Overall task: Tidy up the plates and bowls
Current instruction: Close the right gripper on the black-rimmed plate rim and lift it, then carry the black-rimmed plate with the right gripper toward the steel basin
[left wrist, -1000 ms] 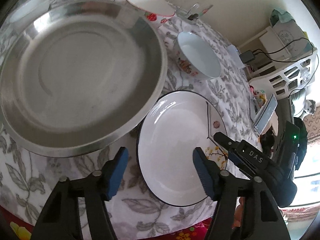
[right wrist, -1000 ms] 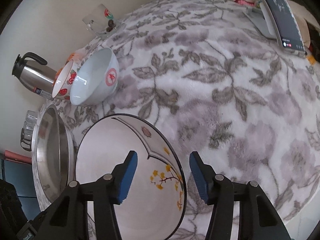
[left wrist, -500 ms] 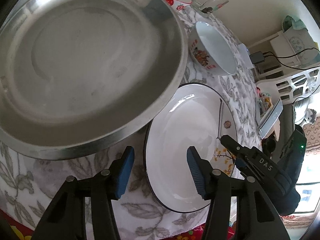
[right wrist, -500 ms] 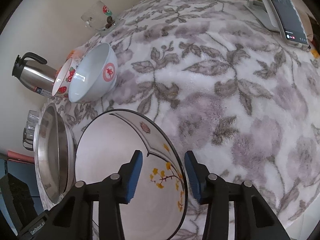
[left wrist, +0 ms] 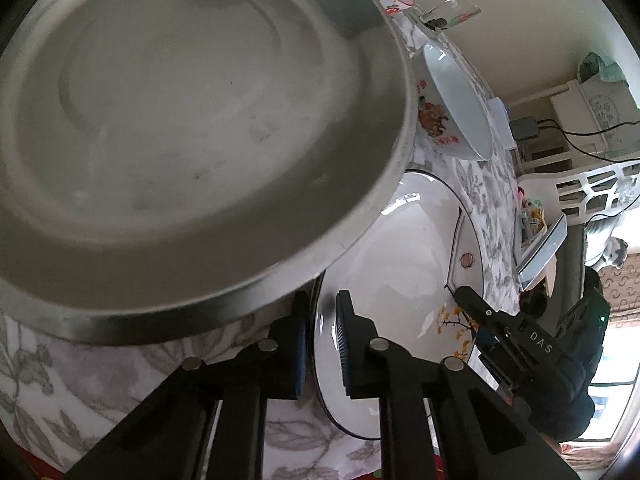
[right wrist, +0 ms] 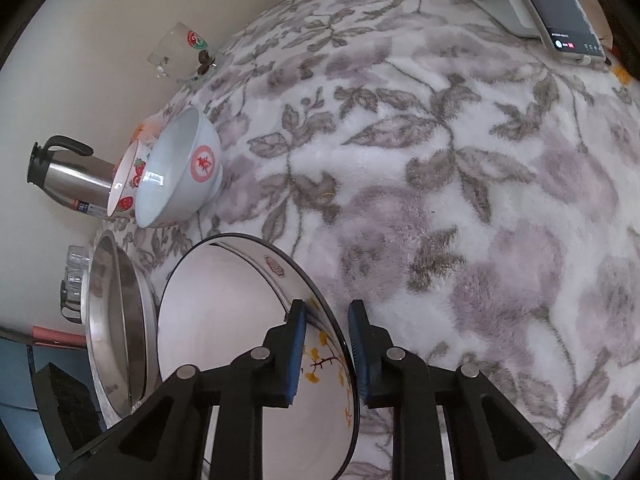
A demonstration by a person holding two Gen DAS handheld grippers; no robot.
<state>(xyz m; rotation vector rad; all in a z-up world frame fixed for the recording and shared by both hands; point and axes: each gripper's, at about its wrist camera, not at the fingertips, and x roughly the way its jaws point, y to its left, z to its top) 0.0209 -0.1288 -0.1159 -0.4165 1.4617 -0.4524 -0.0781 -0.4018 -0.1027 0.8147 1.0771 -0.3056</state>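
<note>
A white plate [left wrist: 392, 280] with a dark rim and a yellow blossom print lies on the flowered tablecloth, beside a big steel basin [left wrist: 180, 120]. My left gripper [left wrist: 322, 344] is shut on the plate's left rim, close under the basin's edge. In the right wrist view the plate [right wrist: 224, 320] has its right rim between the blue pads of my right gripper [right wrist: 326, 354]. Those jaws are closing, and a thin gap still shows at the outer pad. The right gripper [left wrist: 500, 332] also shows across the plate in the left wrist view.
A white bowl with a red emblem [right wrist: 180, 172] and a strawberry bowl [right wrist: 128, 184] stand behind the plate. Beyond them are a steel flask [right wrist: 68, 176] and a glass [right wrist: 180, 56] by the wall. A phone on a stand [right wrist: 548, 8] is at the far right. The steel basin [right wrist: 116, 320] sits left of the plate.
The left gripper sank to the plate's left rim and its jaws went from wide apart to shut on it. The right jaws narrowed around the right rim.
</note>
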